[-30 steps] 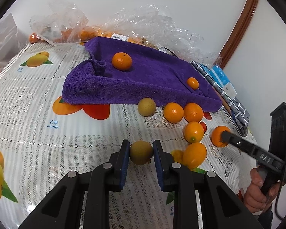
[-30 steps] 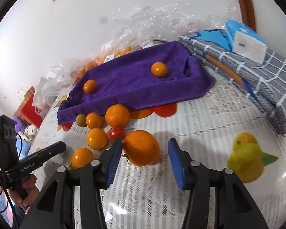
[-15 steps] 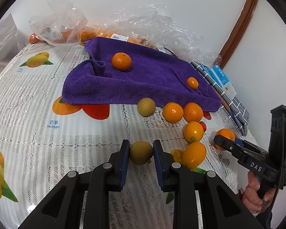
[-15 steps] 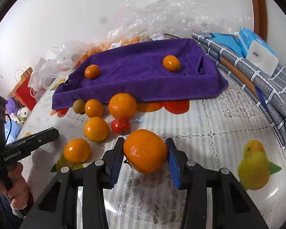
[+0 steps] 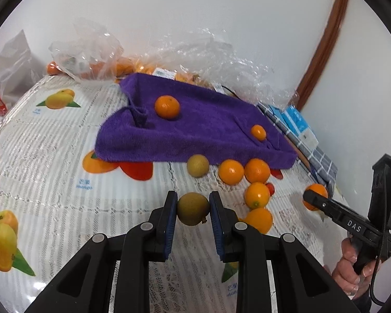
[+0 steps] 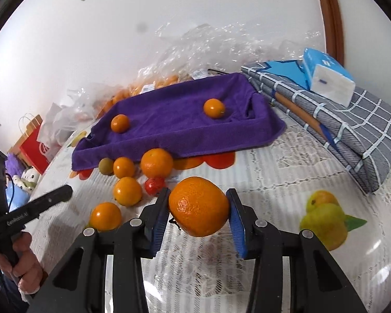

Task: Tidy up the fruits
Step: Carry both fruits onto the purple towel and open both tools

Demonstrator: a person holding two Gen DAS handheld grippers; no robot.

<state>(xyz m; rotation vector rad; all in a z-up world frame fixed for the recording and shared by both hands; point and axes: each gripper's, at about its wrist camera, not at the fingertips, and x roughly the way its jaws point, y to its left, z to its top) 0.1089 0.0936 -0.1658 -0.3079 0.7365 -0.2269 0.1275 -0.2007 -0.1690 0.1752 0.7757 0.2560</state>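
Fruits lie loose on the surface [image 5: 52, 156] before the front edge of the purple towel [image 5: 208, 127], and two small oranges already rest on it. My left tool [image 5: 193, 208] clenches a brown-green fruit [image 5: 193, 208], my right tool [image 6: 198, 210] clenches a big orange [image 6: 198, 207]. I grip each at its widest part so it cannot roll out. I think both go to the towel.

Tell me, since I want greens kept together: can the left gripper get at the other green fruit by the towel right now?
Probably not yet: the left gripper already holds a green fruit. The other green fruit lies ahead, unobstructed.
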